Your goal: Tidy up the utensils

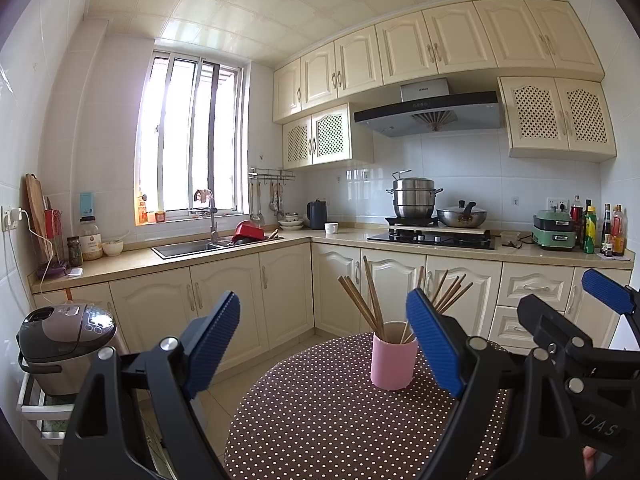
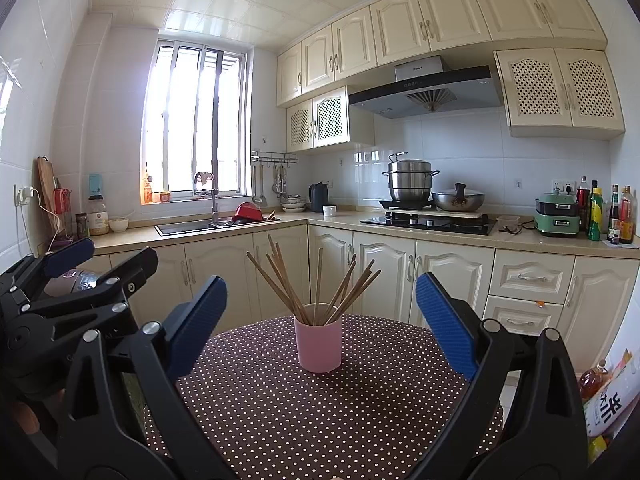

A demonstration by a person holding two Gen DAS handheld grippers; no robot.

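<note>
A pale pink cylindrical cup (image 2: 318, 344) stands upright on the round table under a brown, white-dotted cloth (image 2: 320, 420), holding a fan of brown wooden chopsticks (image 2: 316, 284). From the left wrist view the cup's right edge and several sticks are hidden behind a blue pad. The left gripper (image 1: 332, 344) is spread wide, grasping nothing. The right gripper (image 2: 320, 324) is likewise released, the cup farther off between its blue-padded fingers (image 2: 446, 324), untouched. The table's near edge is cut off.
</note>
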